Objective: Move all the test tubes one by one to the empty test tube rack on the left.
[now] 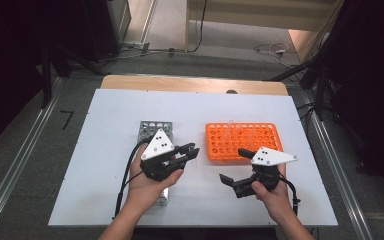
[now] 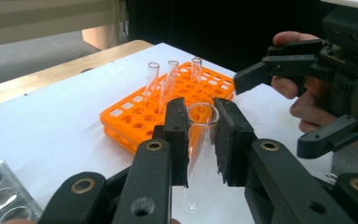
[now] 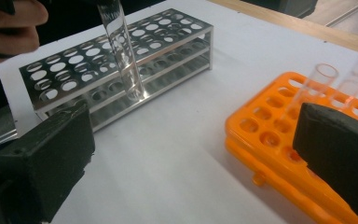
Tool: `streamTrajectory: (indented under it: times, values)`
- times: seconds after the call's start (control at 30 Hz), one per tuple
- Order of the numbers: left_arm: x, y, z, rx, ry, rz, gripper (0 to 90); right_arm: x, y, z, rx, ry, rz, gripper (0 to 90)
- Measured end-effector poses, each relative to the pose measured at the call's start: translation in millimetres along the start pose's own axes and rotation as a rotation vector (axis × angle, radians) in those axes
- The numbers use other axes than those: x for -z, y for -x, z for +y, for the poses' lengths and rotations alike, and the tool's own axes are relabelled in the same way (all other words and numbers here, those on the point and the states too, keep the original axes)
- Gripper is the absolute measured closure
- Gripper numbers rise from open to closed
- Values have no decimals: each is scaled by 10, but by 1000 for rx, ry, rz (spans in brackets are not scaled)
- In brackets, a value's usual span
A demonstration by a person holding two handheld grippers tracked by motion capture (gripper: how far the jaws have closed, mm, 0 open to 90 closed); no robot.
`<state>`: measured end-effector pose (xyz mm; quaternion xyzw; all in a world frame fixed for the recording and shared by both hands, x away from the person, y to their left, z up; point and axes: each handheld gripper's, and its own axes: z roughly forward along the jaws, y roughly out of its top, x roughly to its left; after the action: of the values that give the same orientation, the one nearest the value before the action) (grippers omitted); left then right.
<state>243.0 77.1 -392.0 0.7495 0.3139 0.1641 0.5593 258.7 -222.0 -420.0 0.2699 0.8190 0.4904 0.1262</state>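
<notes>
The left tool (image 2: 200,140) held a clear glass test tube (image 2: 199,154) between its two black pads, gripping it just under the rim, with the open mouth up and the rounded bottom hanging free above the white table (image 2: 51,135). In the right gripper view the same tube (image 3: 121,51) hung slightly tilted, its lower end in front of the metal rack (image 3: 116,60), a silver stand with rows of round holes; whether the tube touched the rack could not be told. From the high view the left tool (image 1: 187,152) sat just right of that metal rack (image 1: 152,127) and left of the orange rack (image 1: 244,141).

The right tool (image 1: 234,167) stood wide apart and held nothing, hovering near the front edge of the orange rack. In the left gripper view it (image 2: 279,107) showed to the right, with fingers (image 2: 291,88) wrapped around its body.

Three more clear tubes (image 2: 170,84) stood upright in the far holes of the orange rack (image 2: 140,116)
</notes>
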Motion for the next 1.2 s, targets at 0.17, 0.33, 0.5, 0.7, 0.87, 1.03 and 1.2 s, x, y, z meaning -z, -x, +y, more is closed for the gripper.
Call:
streamTrajectory:
  times: [0.17,0.33,0.5,0.7,0.87,1.03,1.2]
  values:
    - [35,-51,10,-1,-1,18,763,129,89,-102,-22,10,-7,0]
    - [59,-112,33,1,-5,36,763,264,149,-197,-21,11,-48,0]
    - [82,-172,82,-6,7,62,763,404,246,-288,-54,27,-82,0]
    - [89,-254,150,-10,15,86,763,566,358,-387,-81,47,-117,0]
    - [91,-332,197,-8,19,100,763,653,450,-446,-97,50,-151,0]
    - [95,-410,256,-15,21,121,763,694,547,-475,-108,60,-168,0]
    - [87,-507,317,-11,27,142,763,715,603,-510,-122,57,-187,0]
